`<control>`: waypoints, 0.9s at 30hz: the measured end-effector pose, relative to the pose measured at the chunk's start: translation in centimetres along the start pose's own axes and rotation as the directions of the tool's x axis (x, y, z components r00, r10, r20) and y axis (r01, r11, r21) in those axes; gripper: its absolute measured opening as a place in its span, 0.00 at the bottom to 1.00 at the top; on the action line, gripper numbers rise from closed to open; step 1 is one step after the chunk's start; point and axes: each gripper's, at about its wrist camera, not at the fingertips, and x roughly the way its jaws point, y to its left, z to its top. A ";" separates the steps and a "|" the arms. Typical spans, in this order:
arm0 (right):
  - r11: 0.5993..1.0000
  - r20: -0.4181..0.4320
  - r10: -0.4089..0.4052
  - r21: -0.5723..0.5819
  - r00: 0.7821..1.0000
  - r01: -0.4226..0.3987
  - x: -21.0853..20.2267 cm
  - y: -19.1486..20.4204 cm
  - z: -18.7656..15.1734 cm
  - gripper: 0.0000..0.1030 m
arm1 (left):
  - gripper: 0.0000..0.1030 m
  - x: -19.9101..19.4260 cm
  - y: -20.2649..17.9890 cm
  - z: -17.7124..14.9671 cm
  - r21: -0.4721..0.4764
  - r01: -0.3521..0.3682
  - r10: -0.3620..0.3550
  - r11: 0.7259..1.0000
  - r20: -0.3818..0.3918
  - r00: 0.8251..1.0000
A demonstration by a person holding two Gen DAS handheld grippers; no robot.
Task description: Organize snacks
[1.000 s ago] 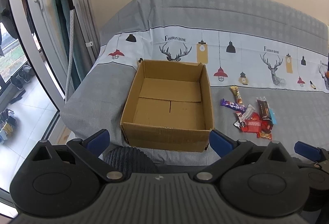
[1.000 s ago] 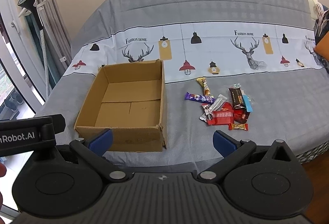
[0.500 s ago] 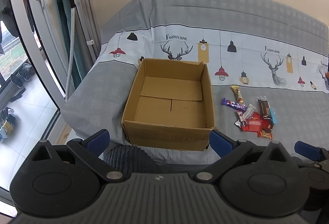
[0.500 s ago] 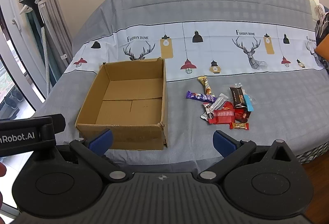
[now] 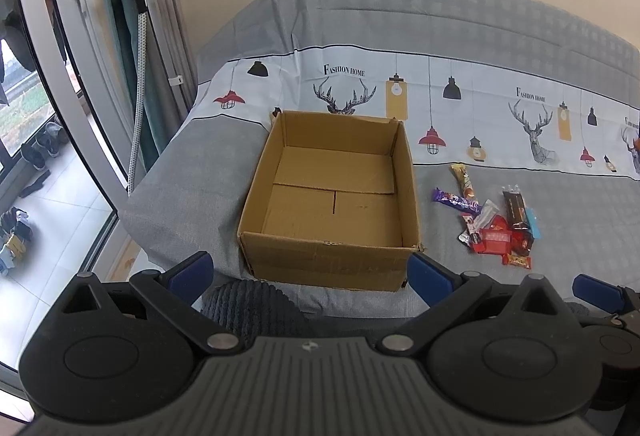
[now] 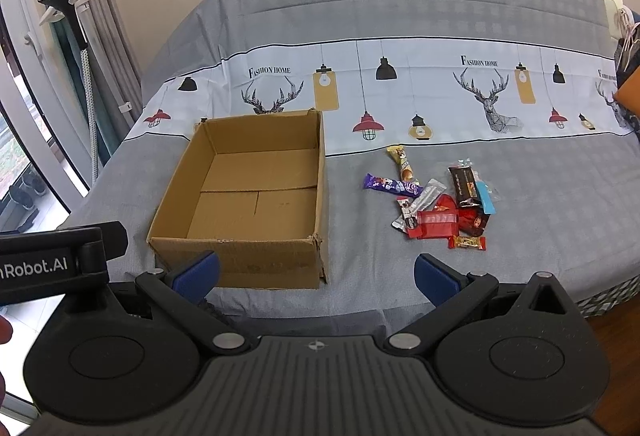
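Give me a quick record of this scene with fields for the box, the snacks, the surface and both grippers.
box: cardboard box, open top, nothing inside
snacks: pile of wrapped snacks right of the box, all on the bedsheet
nearest box: purple bar, apart from it
surface: bed with grey bedsheet, deer and lamp print
left gripper: open, holds nothing
right gripper: open, holds nothing

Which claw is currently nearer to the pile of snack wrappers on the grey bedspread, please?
Right. The right claw faces the snack wrappers, slightly to their left; the left claw sits farther left, before the open brown cardboard box.
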 end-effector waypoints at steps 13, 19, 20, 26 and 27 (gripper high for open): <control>1.000 -0.019 0.001 0.020 1.000 0.000 1.0 -0.5 -0.5 1.00 | 1.00 0.8 -0.4 -0.3 0.011 0.000 0.001 1.000 -0.019 1.000; 0.999 -0.036 -0.001 0.044 0.999 0.002 2.3 -1.6 -1.3 1.00 | 1.00 2.4 -1.7 -0.7 0.043 0.008 -0.007 0.999 -0.021 1.000; 0.999 -0.042 0.000 0.050 0.999 0.002 2.6 -1.9 -1.4 1.00 | 1.00 2.8 -2.1 -0.8 0.053 0.011 -0.009 0.999 -0.023 1.000; 0.998 -0.044 -0.019 0.065 0.999 0.022 6.4 -5.6 -2.7 1.00 | 1.00 7.8 -6.8 -2.0 0.115 0.042 -0.036 0.992 -0.053 0.998; 0.997 -0.038 -0.035 0.067 0.999 0.038 7.2 -6.5 -3.1 1.00 | 1.00 8.8 -8.2 -2.4 0.142 0.045 -0.041 0.989 -0.032 0.999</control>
